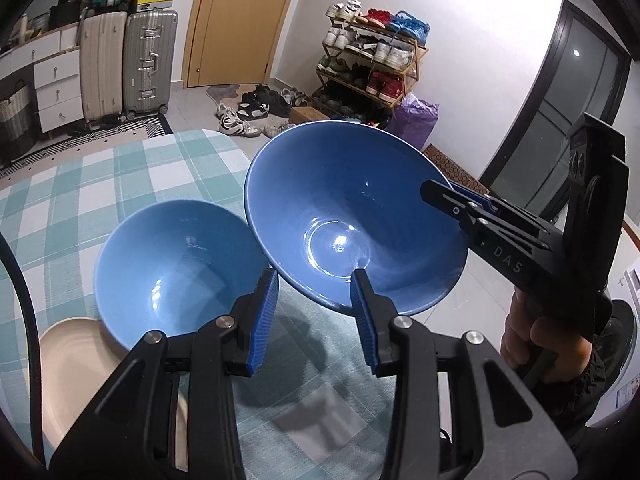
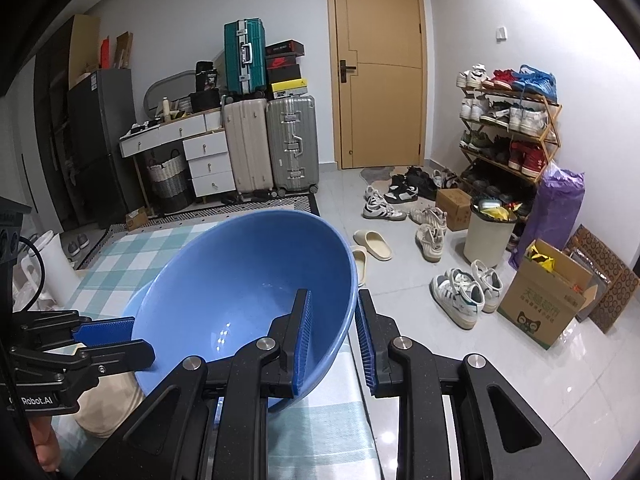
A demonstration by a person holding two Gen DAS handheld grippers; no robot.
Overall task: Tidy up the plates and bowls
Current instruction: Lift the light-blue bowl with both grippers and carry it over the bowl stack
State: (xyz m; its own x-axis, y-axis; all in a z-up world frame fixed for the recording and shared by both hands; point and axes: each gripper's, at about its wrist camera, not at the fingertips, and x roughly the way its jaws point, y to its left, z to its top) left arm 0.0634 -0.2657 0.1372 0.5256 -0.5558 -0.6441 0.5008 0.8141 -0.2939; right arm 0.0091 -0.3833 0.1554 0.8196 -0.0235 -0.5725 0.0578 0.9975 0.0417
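Observation:
A large blue bowl (image 1: 352, 208) hangs tilted above the checked tablecloth (image 1: 120, 168), its inside facing both cameras. My right gripper (image 1: 448, 196) is shut on its right rim; in the right wrist view the rim of the bowl (image 2: 240, 292) passes between the pads of that gripper (image 2: 332, 300). My left gripper (image 1: 314, 276) straddles the near rim, one pad inside and one outside, and looks shut on it; it meets the bowl's left edge (image 2: 120, 340). A second, lighter blue bowl (image 1: 176, 268) rests lower left on a beige plate (image 1: 68, 364).
The table's far edge drops to a tiled floor strewn with shoes (image 2: 384, 200). A shoe rack (image 2: 508, 128), a cardboard box (image 2: 548, 300) and a bin (image 2: 488, 232) stand right. Suitcases (image 2: 272, 144) and a door (image 2: 380, 68) line the back wall. A hand (image 1: 536, 340) holds the right gripper.

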